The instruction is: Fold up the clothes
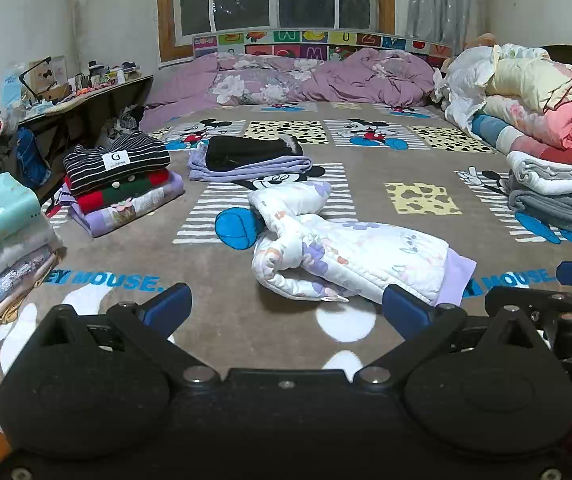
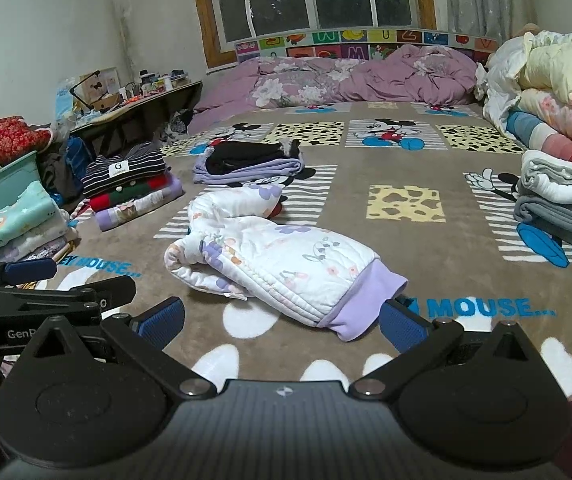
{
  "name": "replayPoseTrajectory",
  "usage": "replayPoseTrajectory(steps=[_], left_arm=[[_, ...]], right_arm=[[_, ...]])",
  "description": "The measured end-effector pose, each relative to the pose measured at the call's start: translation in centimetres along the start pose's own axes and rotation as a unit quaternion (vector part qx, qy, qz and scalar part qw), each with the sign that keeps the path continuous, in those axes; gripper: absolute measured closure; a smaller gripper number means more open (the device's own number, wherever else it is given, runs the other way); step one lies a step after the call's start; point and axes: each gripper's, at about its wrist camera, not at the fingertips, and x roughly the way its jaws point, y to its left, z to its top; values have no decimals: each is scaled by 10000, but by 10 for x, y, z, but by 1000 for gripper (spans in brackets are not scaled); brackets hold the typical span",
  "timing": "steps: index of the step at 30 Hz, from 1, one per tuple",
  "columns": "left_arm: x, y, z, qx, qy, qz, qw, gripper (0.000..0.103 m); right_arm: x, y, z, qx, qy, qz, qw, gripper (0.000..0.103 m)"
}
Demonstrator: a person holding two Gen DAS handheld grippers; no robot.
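Note:
A white quilted garment (image 1: 349, 256) with flower print and a lavender cuff (image 2: 361, 304) lies crumpled and partly folded on the brown Mickey Mouse blanket (image 1: 405, 160). My left gripper (image 1: 286, 310) is open just in front of the garment, its blue pads (image 1: 168, 306) wide apart with nothing between them. My right gripper (image 2: 282, 322) is open too. Its right pad (image 2: 401, 324) sits close beside the lavender cuff, and I cannot tell whether they touch. Each gripper shows at the edge of the other's view: the right gripper (image 1: 553, 286) and the left gripper (image 2: 66, 280).
Folded stacks ring the garment: a striped-topped stack (image 1: 118, 176), a black piece on lavender cloth (image 1: 250, 156), a teal-topped stack (image 1: 2, 240) at the left, and grey and white towels (image 1: 549, 196) at the right. A purple quilt (image 1: 305, 80) lies behind, piled bedding (image 1: 533, 92) at the right, a cluttered desk (image 1: 78, 92) at the left.

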Motion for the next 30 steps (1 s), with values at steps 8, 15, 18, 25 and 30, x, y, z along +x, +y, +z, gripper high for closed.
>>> replayPoseTrajectory(steps=[8, 15, 18, 25, 30], left_arm=[[1, 0, 0, -20, -14, 6, 10000, 0], [2, 0, 1, -25, -1, 23, 10000, 0], [3, 0, 1, -26, 8, 32, 10000, 0], [6, 0, 2, -6, 34, 45, 10000, 0], [9, -1, 1, 5, 64, 62, 10000, 0]], right_arm=[[2, -1, -1, 3, 22, 16, 10000, 0], [4, -2, 0, 16, 41, 21, 10000, 0], [4, -3, -1, 24, 49, 30, 10000, 0], [8, -5, -2, 47, 83, 55, 9999, 0], [11, -8, -2, 88, 90, 70, 9999, 0]])
